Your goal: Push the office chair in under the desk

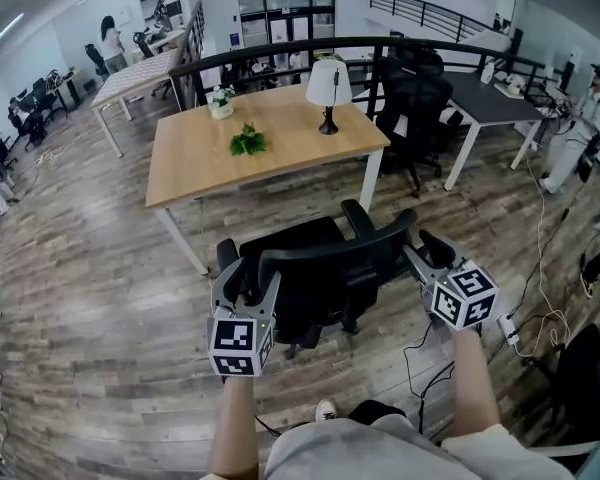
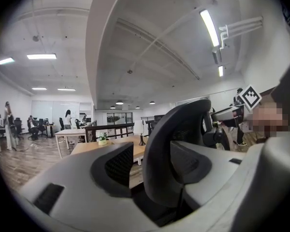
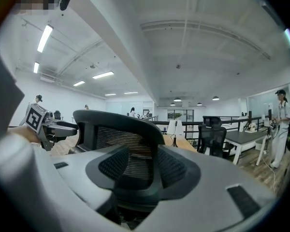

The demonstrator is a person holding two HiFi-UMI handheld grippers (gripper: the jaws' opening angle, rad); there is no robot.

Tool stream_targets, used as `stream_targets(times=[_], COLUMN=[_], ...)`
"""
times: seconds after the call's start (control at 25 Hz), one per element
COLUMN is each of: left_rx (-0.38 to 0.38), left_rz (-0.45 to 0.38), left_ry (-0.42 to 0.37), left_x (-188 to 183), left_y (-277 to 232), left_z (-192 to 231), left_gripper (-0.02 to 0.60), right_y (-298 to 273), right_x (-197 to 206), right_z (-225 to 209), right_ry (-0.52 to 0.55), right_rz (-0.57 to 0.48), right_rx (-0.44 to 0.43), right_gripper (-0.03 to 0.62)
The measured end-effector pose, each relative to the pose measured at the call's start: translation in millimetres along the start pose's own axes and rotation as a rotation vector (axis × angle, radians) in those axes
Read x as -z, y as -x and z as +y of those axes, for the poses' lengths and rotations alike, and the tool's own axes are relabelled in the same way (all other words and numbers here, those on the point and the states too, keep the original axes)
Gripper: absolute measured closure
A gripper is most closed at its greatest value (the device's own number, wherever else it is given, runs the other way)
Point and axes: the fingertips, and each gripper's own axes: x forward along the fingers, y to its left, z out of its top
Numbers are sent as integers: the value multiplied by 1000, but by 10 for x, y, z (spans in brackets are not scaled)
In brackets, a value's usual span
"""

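Bright, even light falls from ceiling strips, which glare white in both gripper views. Shadows are soft: a faint one lies under the desk, a darker one beneath the chair. The head view is sharp but bows at its edges. Both gripper views curve strongly inside black corners, and the near jaws look soft.

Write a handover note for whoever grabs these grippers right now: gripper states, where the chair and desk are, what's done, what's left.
Left hand-held gripper: jaws apart, straddling the left backrest edge of the office chair.
Right hand-held gripper: jaws apart at the backrest's right edge.
The chair stands clear of the wooden desk, backrest toward you.
Done: both grippers placed at the backrest.
To do: push the chair in under the desk.
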Motion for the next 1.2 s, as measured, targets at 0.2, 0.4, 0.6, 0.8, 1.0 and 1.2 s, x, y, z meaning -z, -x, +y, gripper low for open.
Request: stream_targets(times=[0.2,0.4,0.6,0.8,1.0,1.2], left_rx=[31,86,91,106,97,91], left_rz=[33,33,28,7,-7,13], left_ry=[6,14,27,64,84,95], left_x=[104,117,132,162,163,166], left_y=[-145,-349,-468,-561,-677,-814], left_z=[-4,-48,-26,19,111,294], left_gripper=[305,288,285,293,306,310], right_y=[-230,-493,-676,-816,-956,-1189], right_x=[33,118,143,127,89,38], right_z=[-104,-300,-326,-342,-370,-353], right_ry=[22,14,-37,-55,-47,-30], right_rz=[20,16,-26,-63,-98,-93], right_rx=[-21,-49,-151,-190,-232,-241], right_gripper=[365,362,359,358,353,356])
